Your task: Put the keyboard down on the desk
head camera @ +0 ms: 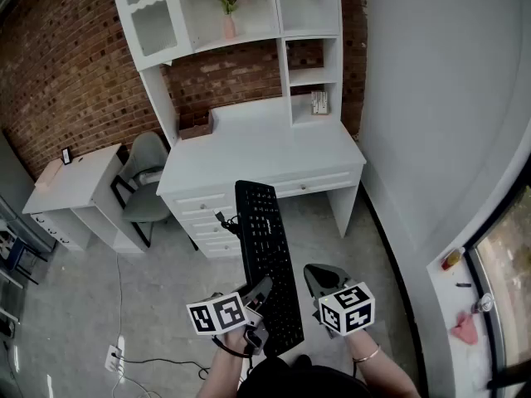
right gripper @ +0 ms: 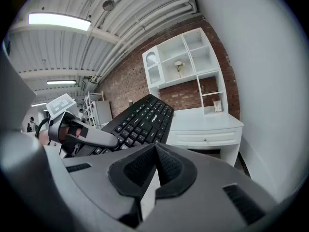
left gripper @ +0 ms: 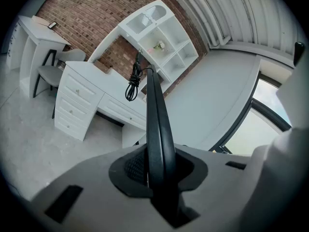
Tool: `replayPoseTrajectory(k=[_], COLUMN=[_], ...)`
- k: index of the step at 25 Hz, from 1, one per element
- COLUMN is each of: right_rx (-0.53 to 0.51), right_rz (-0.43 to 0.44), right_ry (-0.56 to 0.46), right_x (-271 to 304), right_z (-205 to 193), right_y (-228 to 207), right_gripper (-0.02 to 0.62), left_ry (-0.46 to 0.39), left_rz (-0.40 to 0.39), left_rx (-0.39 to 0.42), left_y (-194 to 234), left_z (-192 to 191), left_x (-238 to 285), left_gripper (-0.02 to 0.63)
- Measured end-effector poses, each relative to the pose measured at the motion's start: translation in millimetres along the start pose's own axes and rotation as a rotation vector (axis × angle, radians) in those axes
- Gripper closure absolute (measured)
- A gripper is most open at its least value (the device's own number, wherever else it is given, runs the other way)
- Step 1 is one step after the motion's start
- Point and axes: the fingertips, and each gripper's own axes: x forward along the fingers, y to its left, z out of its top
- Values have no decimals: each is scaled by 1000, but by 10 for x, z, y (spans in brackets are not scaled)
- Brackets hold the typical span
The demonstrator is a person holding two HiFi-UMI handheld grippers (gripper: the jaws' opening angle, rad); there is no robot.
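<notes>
A black keyboard (head camera: 267, 255) hangs in the air over the floor in front of the white desk (head camera: 257, 152), its long side pointing toward the desk. My left gripper (head camera: 257, 297) is shut on its near end. In the left gripper view the keyboard (left gripper: 155, 120) stands edge-on between the jaws of that gripper (left gripper: 154, 170), and its coiled cable (left gripper: 133, 88) dangles at the far end. My right gripper (head camera: 319, 276) sits just right of the keyboard and apart from it. Its pads are together with nothing held (right gripper: 155, 166). The keyboard's keys (right gripper: 142, 120) show to its left.
A white hutch (head camera: 232, 7) with a pink flower vase (head camera: 231, 11) stands on the desk's back. A brown box (head camera: 195, 129) sits at the desk's left rear. A grey chair (head camera: 145, 181) and a small white table (head camera: 75, 185) are left; a white wall is right.
</notes>
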Motion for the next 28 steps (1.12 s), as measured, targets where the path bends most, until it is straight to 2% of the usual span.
replayPoseTrajectory(k=[11,18,23,28], right_rx=[-8,47,82,121], right_rz=[11,47,27,2], right_ry=[-24,-29,-22,-54], right_x=[-62,-42,168,498], right_z=[14,-69,-68,126], right_y=[-135,-234,-432,-675], right_gripper=[591,591,591,591], left_ry=[-18,-15,-22,-20], left_rz=[8,30,37,17], left_rx=[2,-13,-19,-25], left_y=[-88,6,134,303], left_z=[-14,-10,180,545], left_x=[130,216,359,581], left_gripper=[526,526,526,526])
